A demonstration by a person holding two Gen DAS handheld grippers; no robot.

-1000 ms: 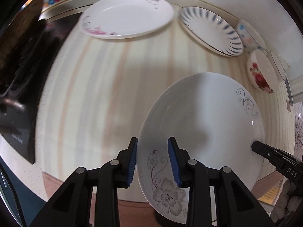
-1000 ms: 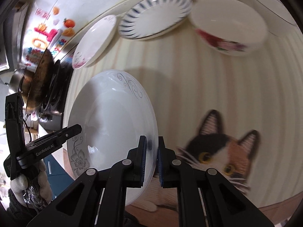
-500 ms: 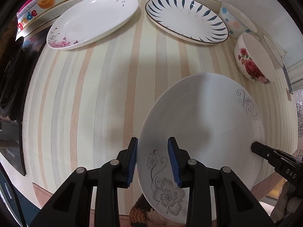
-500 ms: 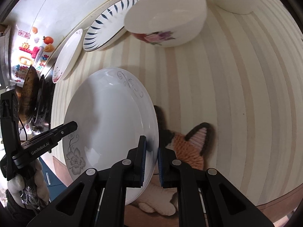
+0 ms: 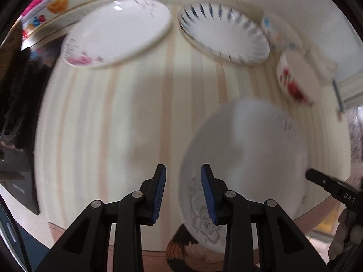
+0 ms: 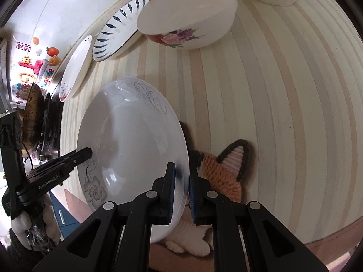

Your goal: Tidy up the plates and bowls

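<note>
A white deep plate [image 5: 245, 158] with grey flower prints hangs tilted over the striped counter. My right gripper [image 6: 181, 192] is shut on the near rim of this plate [image 6: 131, 140]. The left gripper [image 5: 182, 192] has its blue pads apart with the plate's left rim between them. The left pad stands clear of the rim and the right pad lies over the plate. In the right wrist view one left finger [image 6: 74, 158] reaches over the plate's far edge. A right finger [image 5: 329, 185] shows at the plate's right edge in the blurred left wrist view.
At the back lie a pink-flower plate [image 5: 118, 29], a blue-striped plate [image 5: 224, 34], a rose bowl [image 6: 188, 15] and two more bowls behind it. A knitted cat mat [image 6: 222, 172] lies partly under the held plate. A dark wok and stove [image 6: 34, 117] stand at the left.
The right gripper has carried the plate over the cat mat, hiding most of it. The left gripper slid left, so the rim now stands away from its left pad.
</note>
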